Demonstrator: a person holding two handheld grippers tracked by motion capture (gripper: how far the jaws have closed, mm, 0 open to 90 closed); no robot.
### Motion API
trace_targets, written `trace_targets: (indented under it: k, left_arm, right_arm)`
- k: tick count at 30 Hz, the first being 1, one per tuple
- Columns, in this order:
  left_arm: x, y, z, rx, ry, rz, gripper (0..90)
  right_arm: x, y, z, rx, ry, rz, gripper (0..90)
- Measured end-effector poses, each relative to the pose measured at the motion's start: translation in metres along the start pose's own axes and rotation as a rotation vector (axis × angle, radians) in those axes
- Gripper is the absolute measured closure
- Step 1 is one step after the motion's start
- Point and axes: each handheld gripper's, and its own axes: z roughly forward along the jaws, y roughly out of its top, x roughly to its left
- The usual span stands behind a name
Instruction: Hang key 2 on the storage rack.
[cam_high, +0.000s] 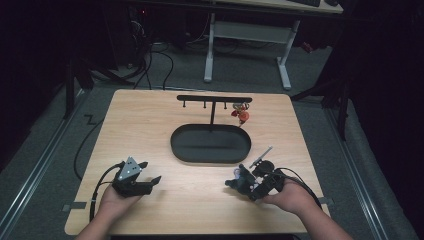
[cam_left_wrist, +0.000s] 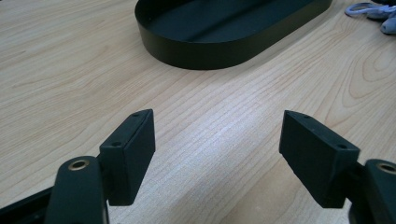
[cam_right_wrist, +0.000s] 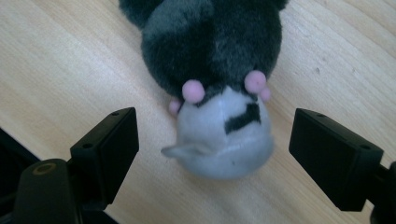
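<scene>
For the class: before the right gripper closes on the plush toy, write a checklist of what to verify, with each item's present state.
1. Right gripper jaws open: ok.
2. Plush toy lies between the jaws: ok.
3. Pads touching the toy: not ok, gaps on both sides.
4. Left gripper open, nothing between its jaws: ok.
5. Black oval tray has nothing in it: ok.
6. Free hook on the black rack: cannot tell.

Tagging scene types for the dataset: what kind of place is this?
Likely a lab or workshop set up for recording, not a home: a bare wooden table on grey carpet, loose cables on the floor behind, a white-legged desk beyond, dark surroundings.
</scene>
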Motion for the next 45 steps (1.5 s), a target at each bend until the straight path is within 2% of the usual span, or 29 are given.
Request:
trace_targets:
  k: [1, 3, 11, 13, 14, 17, 18, 24, 29, 31, 37, 45]
  left_arm:
    - [0.000, 0.000, 0.000, -0.001, 0.000, -0.001, 27.4]
    - [0.000, 0.000, 0.000, -0.001, 0.001, -0.001, 27.4]
    - [0.000, -0.001, 0.000, 0.001, -0.001, 0.003, 27.4]
    - [0.000, -0.001, 0.000, 0.001, -0.001, 0.003, 27.4]
    - [0.000, -0.001, 0.000, 0.001, -0.002, 0.002, 27.4]
    - [0.000, 0.000, 0.000, 0.002, -0.003, 0.004, 27.4]
    - [0.000, 0.000, 0.001, 0.002, -0.005, 0.004, 27.4]
    - [-0.001, 0.000, 0.001, 0.006, -0.005, 0.006, 27.4]
    - [-0.001, 0.000, 0.001, 0.004, -0.006, 0.006, 27.4]
    - [-0.001, 0.000, 0.001, 0.004, -0.006, 0.005, 27.4]
    - [-0.001, 0.000, 0.001, 0.001, -0.005, 0.003, 27.3]
    - [-0.001, 0.000, 0.001, 0.001, -0.007, 0.001, 27.3]
  right_arm:
    - [0.002, 0.002, 0.004, 0.012, 0.008, 0.028, 15.9]
    - [0.003, 0.003, 0.005, 0.014, 0.007, 0.029, 16.3]
    - [0.002, 0.005, 0.021, 0.032, 0.008, 0.001, 20.6]
    - [0.002, 0.005, 0.022, 0.037, 0.002, 0.008, 21.4]
    - [0.000, 0.005, 0.024, 0.032, 0.000, -0.015, 22.4]
    - [0.001, 0.004, 0.027, 0.044, -0.008, 0.005, 24.1]
    - [-0.002, 0.004, 0.028, 0.034, -0.014, -0.027, 25.2]
    - [-0.001, 0.003, 0.031, 0.028, -0.024, -0.018, 31.1]
    - [0.002, 0.003, 0.034, 0.028, -0.038, -0.044, 39.6]
    - [0.003, 0.002, 0.034, 0.026, -0.048, -0.041, 42.6]
    - [0.003, 0.002, 0.033, 0.029, -0.031, -0.039, 46.3]
    - [0.005, 0.005, 0.021, 0.007, -0.039, -0.042, 47.1]
